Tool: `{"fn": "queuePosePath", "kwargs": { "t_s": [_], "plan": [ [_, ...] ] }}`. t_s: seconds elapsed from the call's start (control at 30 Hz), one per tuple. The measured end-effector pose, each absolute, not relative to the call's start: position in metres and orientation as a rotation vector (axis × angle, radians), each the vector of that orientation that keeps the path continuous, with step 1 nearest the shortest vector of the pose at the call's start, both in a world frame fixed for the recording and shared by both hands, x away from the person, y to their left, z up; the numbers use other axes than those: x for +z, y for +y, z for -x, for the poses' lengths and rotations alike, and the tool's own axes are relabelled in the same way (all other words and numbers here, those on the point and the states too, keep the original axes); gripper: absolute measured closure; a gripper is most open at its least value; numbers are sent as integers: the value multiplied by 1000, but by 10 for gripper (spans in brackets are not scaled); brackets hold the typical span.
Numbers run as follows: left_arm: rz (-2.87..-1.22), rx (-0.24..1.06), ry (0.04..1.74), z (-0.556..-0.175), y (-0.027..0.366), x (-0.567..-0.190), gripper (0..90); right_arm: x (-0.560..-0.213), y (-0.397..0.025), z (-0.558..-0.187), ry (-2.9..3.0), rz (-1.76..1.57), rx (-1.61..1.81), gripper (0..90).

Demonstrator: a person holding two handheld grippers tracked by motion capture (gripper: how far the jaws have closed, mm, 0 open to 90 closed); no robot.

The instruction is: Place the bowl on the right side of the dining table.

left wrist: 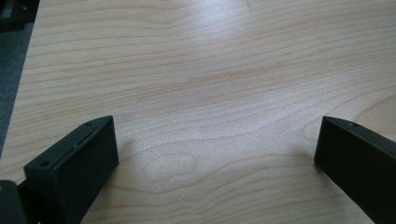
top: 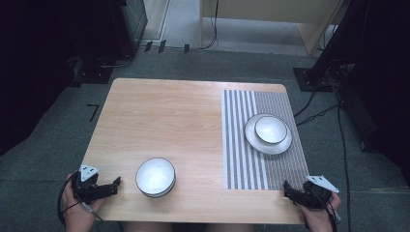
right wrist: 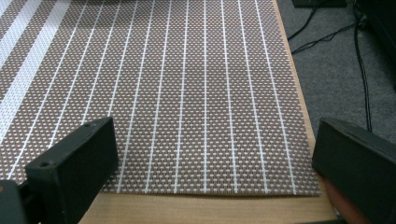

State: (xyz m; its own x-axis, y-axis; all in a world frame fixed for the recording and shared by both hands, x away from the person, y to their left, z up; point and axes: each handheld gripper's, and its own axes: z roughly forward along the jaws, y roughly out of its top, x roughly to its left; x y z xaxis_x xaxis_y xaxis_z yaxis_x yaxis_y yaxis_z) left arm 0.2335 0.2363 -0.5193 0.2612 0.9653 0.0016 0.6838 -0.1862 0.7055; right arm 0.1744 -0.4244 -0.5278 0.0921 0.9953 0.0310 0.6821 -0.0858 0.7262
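White bowl (top: 155,177) near worktop (top: 159,116) front edge, just right of left hand-held gripper (top: 115,184). Likely glazed ceramic: rigid, slick, chippable; pinch the rim wall. Both hand-held grippers spread wide, empty; right hand-held gripper (top: 288,189) at striped placemat (right wrist: 187,93) corner.

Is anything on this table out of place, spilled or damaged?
Nothing stands out. The white bowl with a dark rim stands upright on the bare wooden table. A smaller white bowl sits on the white plate on the striped woven placemat. No spill shows.
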Motion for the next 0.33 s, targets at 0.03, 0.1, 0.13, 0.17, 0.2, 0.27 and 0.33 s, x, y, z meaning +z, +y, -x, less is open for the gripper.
{"fn": "queuePosePath", "kwargs": {
  "t_s": [0.03,0.1,0.13,0.17,0.2,0.27,0.33],
  "plan": [
    [-1947,617,1488,-233,236,-519,0,-528,-424,-174,1642,-1821,741,1],
    [-1947,616,1488,-233,236,-519,0,-528,-423,-173,1647,-1812,744,1],
    [-1946,616,1488,-233,236,-519,0,-528,-423,-173,1647,-1813,744,1],
    [-1947,616,1488,-233,236,-519,0,-528,-423,-173,1648,-1814,747,1],
    [-1947,616,1488,-233,236,-519,0,-528,-423,-173,1649,-1814,747,1],
    [-1947,616,1487,-233,236,-519,0,-528,-424,-173,1650,-1814,748,1],
    [-1947,616,1487,-233,236,-519,0,-529,-424,-173,1651,-1813,748,1]
  ]
}}
